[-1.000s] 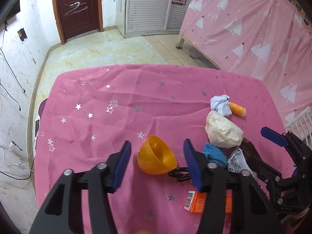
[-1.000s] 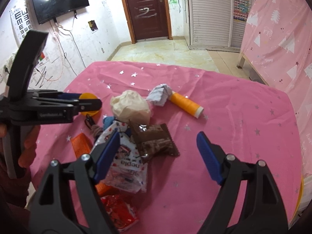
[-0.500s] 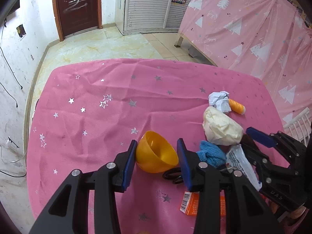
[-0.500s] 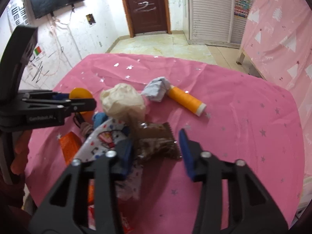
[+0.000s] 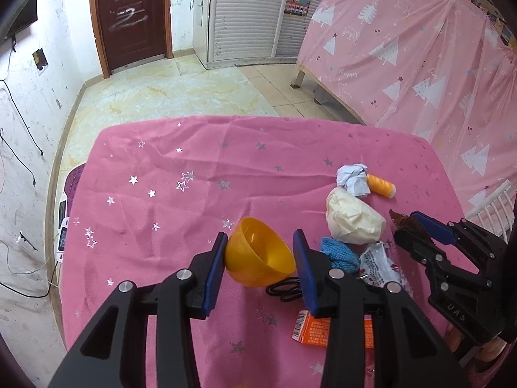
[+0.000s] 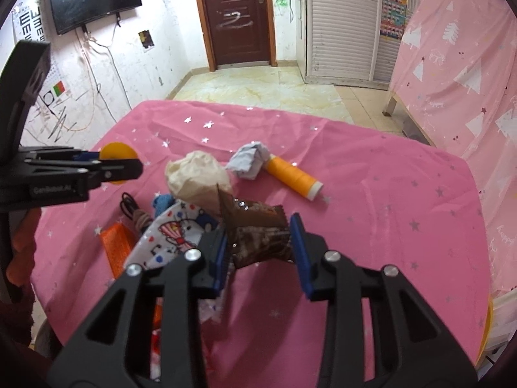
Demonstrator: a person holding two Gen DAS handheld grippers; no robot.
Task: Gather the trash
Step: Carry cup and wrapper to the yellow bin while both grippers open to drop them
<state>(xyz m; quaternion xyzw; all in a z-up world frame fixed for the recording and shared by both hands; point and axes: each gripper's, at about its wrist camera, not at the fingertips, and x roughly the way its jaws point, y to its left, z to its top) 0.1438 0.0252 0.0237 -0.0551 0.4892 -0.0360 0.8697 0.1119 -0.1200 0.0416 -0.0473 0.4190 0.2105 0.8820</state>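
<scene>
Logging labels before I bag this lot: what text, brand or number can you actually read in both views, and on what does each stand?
"GenRobot.AI", faint, on the left claw body.
"DAS", embossed, on the right claw body.
"2", smeared in white on the brown door.
Barcode and print on the orange box: too small to read.
Print on the cartoon wrapper: unreadable.
Wall poster: too small.

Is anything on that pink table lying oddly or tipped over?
Yes: the orange plastic bowl is tipped on its side between the left gripper's fingers, and an orange thread spool lies toppled beside crumpled white paper.
</scene>
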